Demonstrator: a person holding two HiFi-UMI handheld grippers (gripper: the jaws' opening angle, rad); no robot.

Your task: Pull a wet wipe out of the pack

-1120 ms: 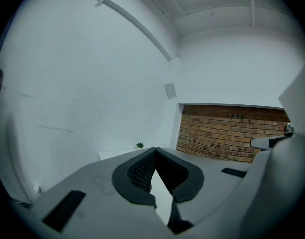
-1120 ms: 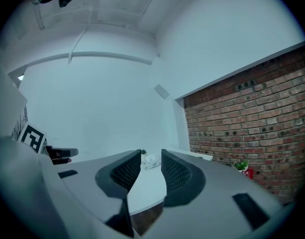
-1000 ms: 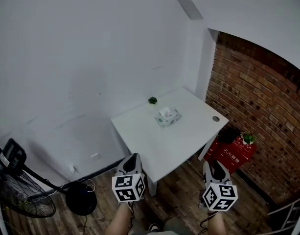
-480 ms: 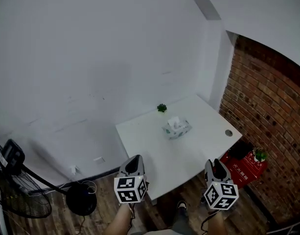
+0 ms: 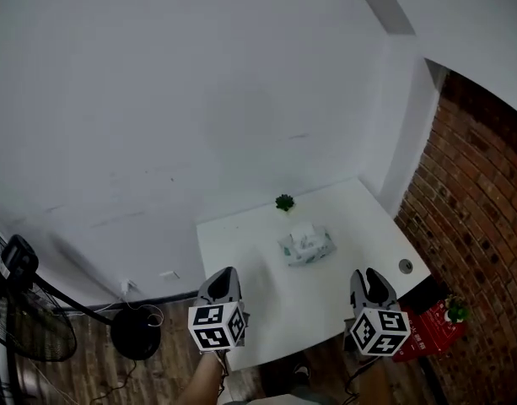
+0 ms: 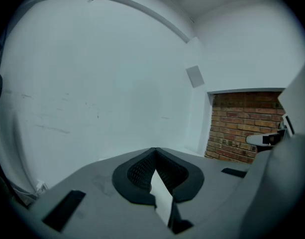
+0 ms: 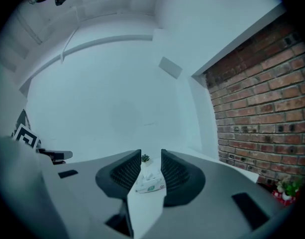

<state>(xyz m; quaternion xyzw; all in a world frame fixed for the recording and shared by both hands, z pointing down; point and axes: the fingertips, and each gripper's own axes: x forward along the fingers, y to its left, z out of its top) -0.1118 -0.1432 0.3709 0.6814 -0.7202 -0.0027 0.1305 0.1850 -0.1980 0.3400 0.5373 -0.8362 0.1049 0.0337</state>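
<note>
The white table (image 5: 241,251) occupies the lower centre of the head view. The wet wipe pack (image 5: 307,248) lies near the middle of the tabletop, with a white sheet (image 5: 302,233) standing up out of its top. A small green plant (image 5: 284,202) sits at the table's far edge, just above the pack in the frame.

The left gripper (image 5: 224,275) is held at the bottom of the frame, left of centre, overlapping the table's near left corner. Its jaws are closed, tips touching, with nothing between them (the left gripper view shows only a sliver of tabletop below the tips). The right gripper (image 5: 369,277) is held at the bottom of the frame, right of centre, overlapping the table's near edge. Its jaws stand apart and hold nothing. In the right gripper view the pack appears in the gap between them, well beyond the tips. Neither gripper touches the pack.

A brick wall (image 5: 486,226) fills the right edge of the frame. A floor fan (image 5: 30,340) stands at the lower left.
</note>
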